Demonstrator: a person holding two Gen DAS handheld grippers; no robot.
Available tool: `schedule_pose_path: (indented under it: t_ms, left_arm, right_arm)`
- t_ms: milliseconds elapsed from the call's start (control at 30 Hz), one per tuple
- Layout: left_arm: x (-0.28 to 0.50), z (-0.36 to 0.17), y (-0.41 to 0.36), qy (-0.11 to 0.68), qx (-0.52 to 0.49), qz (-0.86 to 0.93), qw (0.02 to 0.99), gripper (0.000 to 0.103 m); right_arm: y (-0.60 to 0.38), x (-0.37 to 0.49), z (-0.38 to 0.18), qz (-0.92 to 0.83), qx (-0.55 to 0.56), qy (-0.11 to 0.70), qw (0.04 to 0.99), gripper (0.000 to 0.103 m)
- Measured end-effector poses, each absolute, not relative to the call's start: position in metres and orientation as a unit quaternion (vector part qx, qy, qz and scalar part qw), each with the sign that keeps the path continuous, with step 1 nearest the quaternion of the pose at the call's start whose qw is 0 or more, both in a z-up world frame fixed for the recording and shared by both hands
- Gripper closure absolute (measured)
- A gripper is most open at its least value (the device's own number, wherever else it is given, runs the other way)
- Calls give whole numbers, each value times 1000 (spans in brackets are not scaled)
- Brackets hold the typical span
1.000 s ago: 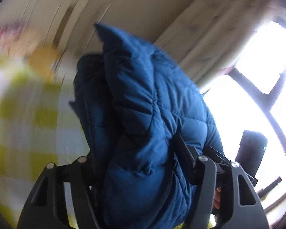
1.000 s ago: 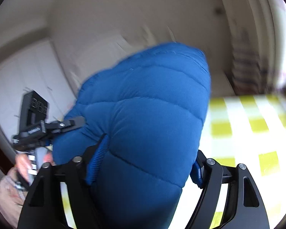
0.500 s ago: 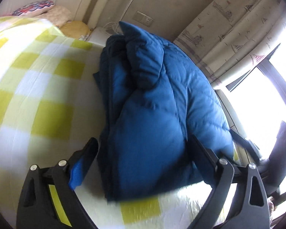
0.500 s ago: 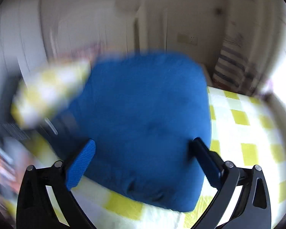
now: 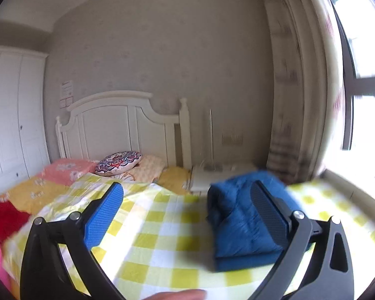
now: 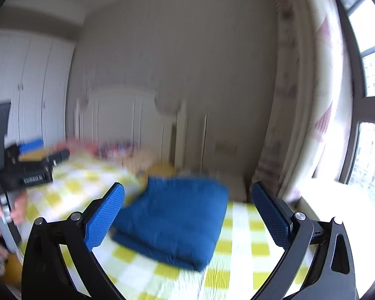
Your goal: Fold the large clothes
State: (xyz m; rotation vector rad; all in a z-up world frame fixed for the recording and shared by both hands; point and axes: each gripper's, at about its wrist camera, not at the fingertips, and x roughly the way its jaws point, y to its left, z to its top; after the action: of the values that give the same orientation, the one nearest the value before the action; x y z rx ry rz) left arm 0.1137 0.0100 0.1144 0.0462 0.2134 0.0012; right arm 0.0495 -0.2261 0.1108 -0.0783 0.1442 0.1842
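Note:
A blue puffy jacket (image 5: pixel 240 225) lies folded in a compact bundle on the yellow-and-white checked bedspread (image 5: pixel 162 237). In the left wrist view it sits at the right, partly behind my right finger. My left gripper (image 5: pixel 187 215) is open and empty, back from the jacket. In the right wrist view the jacket (image 6: pixel 177 217) lies ahead between the fingers, blurred. My right gripper (image 6: pixel 187 215) is open and empty. The left gripper (image 6: pixel 25 172) shows at the far left there, held in a hand.
A white headboard (image 5: pixel 117 125) and several pillows (image 5: pixel 117 160) are at the bed's far end. A white wardrobe (image 5: pixel 10 115) stands at the left. A white nightstand (image 5: pixel 217 175), curtain (image 5: pixel 295 100) and bright window (image 5: pixel 362 100) are at the right.
Both grippers, shut on the jacket a second ago, have opened, let it go and drawn back. The jacket now rests folded on the bed.

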Motion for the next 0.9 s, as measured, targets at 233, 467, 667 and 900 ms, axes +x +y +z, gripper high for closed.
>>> schedule_pose_path:
  t_ms: [233,467,667,900]
  left_arm:
    - [99,77,-25,139,53,-4,989,2]
    - [122,-8,-33,254,42,-4,966,2]
    - [117,-25,-43,260,62,-4,964,2]
    - [112,-26,-43,259,67,-13,964,2]
  right_arm:
    - [-219,48,62,75,-46,130,988,5]
    - [-204,82,-35,73,-20,277,958,5]
    - [-206,74,-27,72,-14,254,964,5]
    - [-202,65,-24,70,-22,238,968,5]
